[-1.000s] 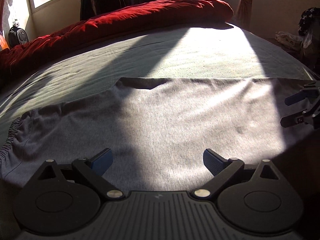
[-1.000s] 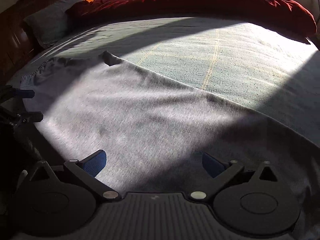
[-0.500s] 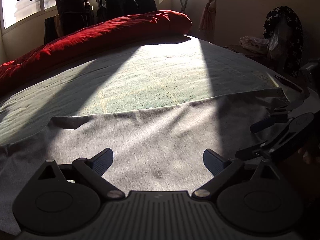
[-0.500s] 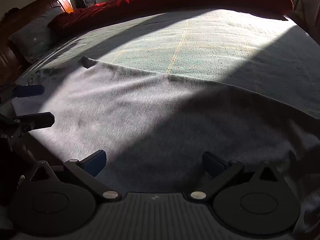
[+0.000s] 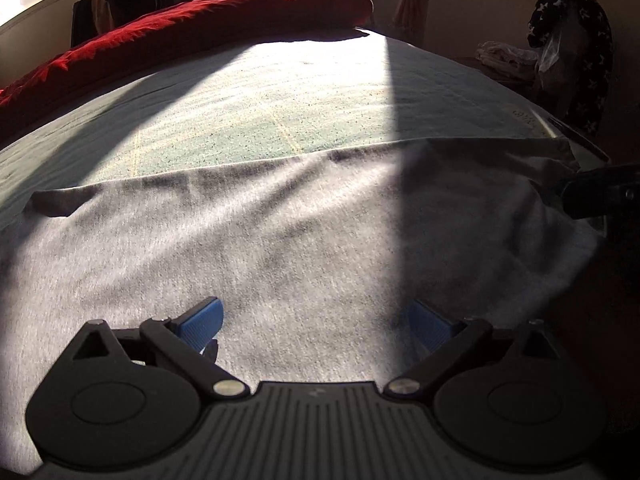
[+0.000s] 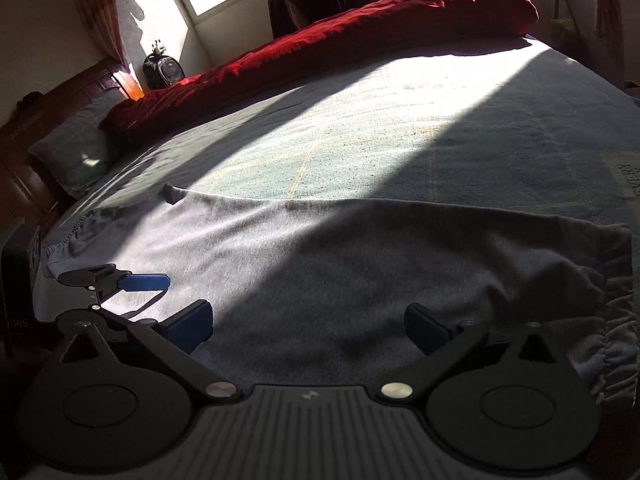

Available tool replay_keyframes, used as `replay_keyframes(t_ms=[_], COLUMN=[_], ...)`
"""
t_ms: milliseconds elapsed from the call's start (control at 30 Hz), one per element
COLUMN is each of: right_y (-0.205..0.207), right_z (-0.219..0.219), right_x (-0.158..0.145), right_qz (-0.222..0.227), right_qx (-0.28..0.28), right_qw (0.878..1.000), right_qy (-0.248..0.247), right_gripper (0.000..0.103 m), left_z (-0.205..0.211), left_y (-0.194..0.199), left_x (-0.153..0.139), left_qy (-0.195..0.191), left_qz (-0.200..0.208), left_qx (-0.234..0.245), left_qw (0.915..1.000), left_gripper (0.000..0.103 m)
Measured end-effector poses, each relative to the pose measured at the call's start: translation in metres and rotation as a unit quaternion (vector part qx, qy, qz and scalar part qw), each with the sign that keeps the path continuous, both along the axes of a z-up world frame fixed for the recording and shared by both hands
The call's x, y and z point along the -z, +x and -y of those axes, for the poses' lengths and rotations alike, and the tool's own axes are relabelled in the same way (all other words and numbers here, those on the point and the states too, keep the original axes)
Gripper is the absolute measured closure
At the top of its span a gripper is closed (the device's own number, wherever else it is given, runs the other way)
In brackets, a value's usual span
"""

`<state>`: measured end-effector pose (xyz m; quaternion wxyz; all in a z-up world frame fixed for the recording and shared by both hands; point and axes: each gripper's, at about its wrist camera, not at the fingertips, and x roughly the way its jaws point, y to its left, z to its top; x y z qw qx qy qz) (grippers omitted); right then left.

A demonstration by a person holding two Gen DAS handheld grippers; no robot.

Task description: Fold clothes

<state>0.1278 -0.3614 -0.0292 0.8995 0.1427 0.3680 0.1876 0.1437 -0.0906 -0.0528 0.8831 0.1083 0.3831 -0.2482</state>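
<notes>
The grey garment (image 5: pixel 304 232) lies spread flat on the bed (image 5: pixel 280 92), its long axis running side to side across both views, directly ahead of and beneath both grippers. The left gripper (image 5: pixel 316 322) sits over the near edge toward the left half, the right gripper (image 6: pixel 308 322) toward the elastic-hemmed right end. Both have jaws spread wide, holding nothing.

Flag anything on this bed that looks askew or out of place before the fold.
Only small things. The grey garment lies mostly flat, but its far left corner is flipped up into a peak, and soft creases run across the middle. Both grippers are open above it, gripping nothing.
</notes>
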Motion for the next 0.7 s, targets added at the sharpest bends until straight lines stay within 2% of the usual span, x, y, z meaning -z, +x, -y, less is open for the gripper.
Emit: replay_keyframes(t_ms=[133,300,467,700], right_y=[-0.022,-0.051,-0.061,-0.047], right_z=[0.070,0.139,0.164,0.170], right_x=[-0.002,0.030,0.070,0.117], right_qz=[0.015,-0.004,-0.030,-0.050], right_qx=[0.086,0.165,0.187,0.184], right_qw=[0.993,0.970,0.951,0.932], right_qy=[0.074,0.178,0.244,0.309], right_gripper=[0.000,0.000,0.000,0.000], left_z=[0.030,0.075,0.113,0.143], left_y=[-0.014,-0.028,-0.041,-0.054], left_x=[-0.017,-0.023,-0.025,-0.028], left_qy=[0.007,0.008,0.017,0.015], left_qz=[0.036,0.039,0.045,0.072], left_qx=[0.056,0.122,0.170,0.212], left_qw=[0.9978,0.9917,0.9843,0.9745], left_gripper=[0.004,0.004,0.004,0.004])
